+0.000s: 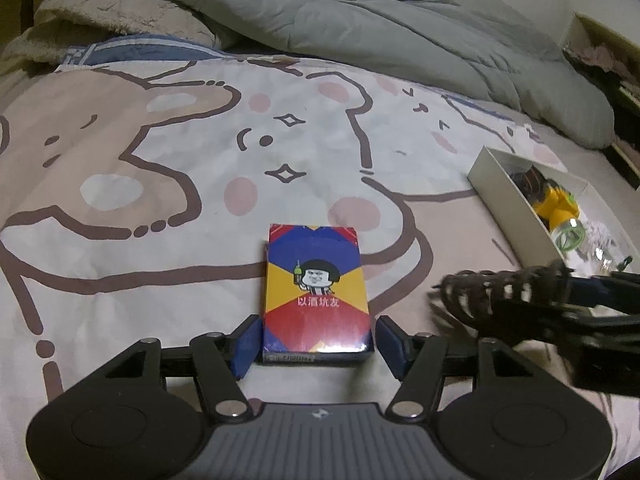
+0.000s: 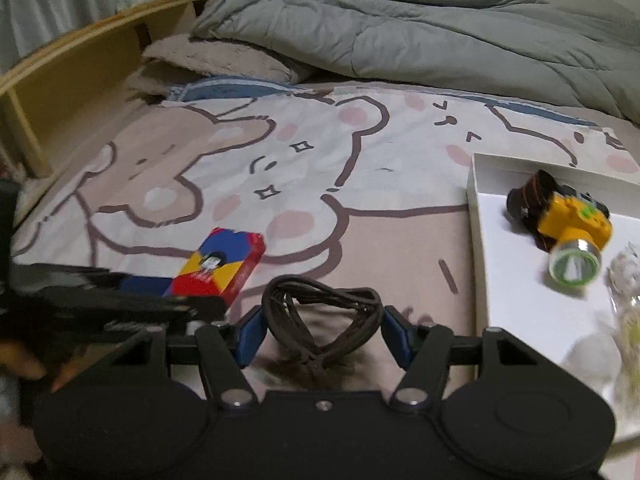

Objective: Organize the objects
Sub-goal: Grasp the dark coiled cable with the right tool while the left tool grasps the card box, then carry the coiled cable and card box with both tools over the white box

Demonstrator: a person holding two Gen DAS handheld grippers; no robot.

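Across the whole bed spreads a cartoon-bear sheet (image 1: 160, 160), with a rumpled grey duvet (image 1: 360, 20) heaped along its far edge from eleven to two o'clock and a fuzzy beige blanket (image 2: 224, 60) tucked at ten o'clock beside the wooden headboard shelf (image 2: 80, 64).

At three o'clock in the right wrist view lies a shallow white box (image 2: 476, 220), open-topped, holding a yellow headlamp (image 2: 572, 228) that rests on its side with the lens facing down-frame; something clear and crinkled sits by it, too blurred to name.

At six o'clock in the left wrist view, the left gripper (image 1: 316, 340) straddles a colourful card pack (image 1: 316, 292) lying flat on the sheet. Its blue pads (image 1: 246, 344) stand just off the pack's sides, not pressing, so the jaws are parted around it.

At six o'clock in its own view, the right gripper (image 2: 322, 336) is clamped on a dark brown hair claw clip (image 2: 320, 312), pads against both of its sides.
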